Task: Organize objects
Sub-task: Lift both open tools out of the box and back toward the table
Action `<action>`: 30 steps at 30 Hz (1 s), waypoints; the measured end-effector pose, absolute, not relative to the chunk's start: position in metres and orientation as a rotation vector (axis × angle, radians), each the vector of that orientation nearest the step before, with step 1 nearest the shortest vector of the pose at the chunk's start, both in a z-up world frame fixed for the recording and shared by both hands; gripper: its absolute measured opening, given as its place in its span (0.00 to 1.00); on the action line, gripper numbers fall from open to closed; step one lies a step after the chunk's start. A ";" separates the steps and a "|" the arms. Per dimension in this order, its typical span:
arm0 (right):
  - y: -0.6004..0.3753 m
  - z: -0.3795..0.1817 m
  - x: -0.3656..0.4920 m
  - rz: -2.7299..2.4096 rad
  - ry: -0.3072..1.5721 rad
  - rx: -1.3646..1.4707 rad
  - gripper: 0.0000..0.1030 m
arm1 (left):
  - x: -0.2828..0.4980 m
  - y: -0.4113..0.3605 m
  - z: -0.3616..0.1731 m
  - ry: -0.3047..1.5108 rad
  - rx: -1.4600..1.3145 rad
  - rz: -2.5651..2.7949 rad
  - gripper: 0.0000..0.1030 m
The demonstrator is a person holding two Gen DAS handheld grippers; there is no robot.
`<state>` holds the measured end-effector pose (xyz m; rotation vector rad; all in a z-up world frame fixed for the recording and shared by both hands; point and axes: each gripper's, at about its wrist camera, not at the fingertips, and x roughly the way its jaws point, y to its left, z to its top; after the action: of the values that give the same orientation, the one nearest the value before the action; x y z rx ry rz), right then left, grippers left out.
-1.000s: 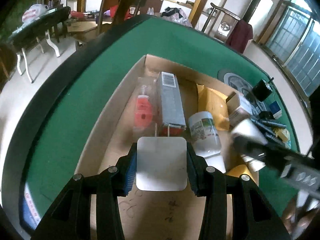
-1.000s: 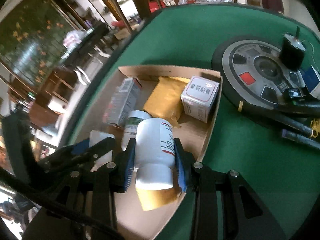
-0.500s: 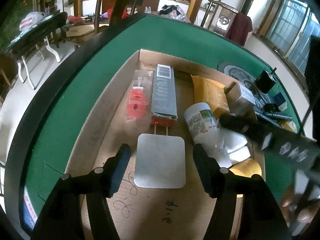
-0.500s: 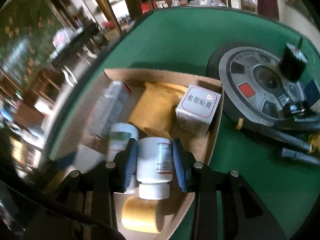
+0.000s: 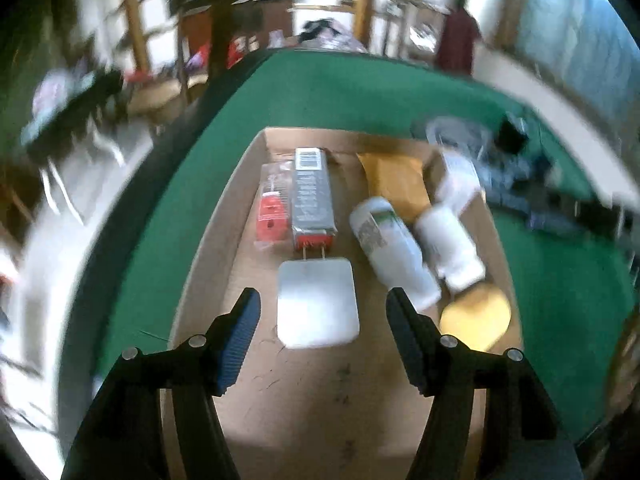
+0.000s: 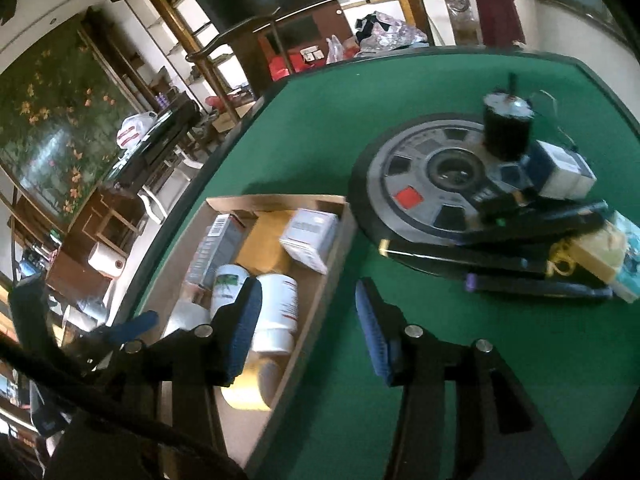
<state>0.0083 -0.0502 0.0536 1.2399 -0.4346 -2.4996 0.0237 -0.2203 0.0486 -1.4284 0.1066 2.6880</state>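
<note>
Both grippers stand spread and empty: the left gripper (image 5: pixel 322 312) over the white charger (image 5: pixel 318 304) in the cardboard box (image 5: pixel 224 216), the right gripper (image 6: pixel 308 312) (jaws just widened) beside the white bottle (image 6: pixel 276 312).

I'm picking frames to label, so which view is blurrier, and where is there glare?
Left wrist view: heavy motion smear over room and table edge; the white charger glares, washed out. Right wrist view: sharper; only the cardboard box and bottles are slightly smeared; both bend straight lines, fisheye.
</note>
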 end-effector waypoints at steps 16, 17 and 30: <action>0.004 0.058 0.026 -2.523 -0.565 1.201 0.46 | -0.028 -0.193 0.038 0.412 -1.561 2.792 0.57; 0.010 0.058 0.027 -2.531 -0.576 1.198 0.46 | -0.023 -0.197 0.042 0.358 -1.548 2.786 0.57; 0.046 0.041 0.036 -2.550 -0.657 1.228 0.49 | 0.039 -0.212 0.057 0.308 -1.518 2.768 0.58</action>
<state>0.0364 0.0456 0.0409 1.2285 -0.6573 -2.5503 0.0390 -0.2117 0.0565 -1.5178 0.3077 2.7685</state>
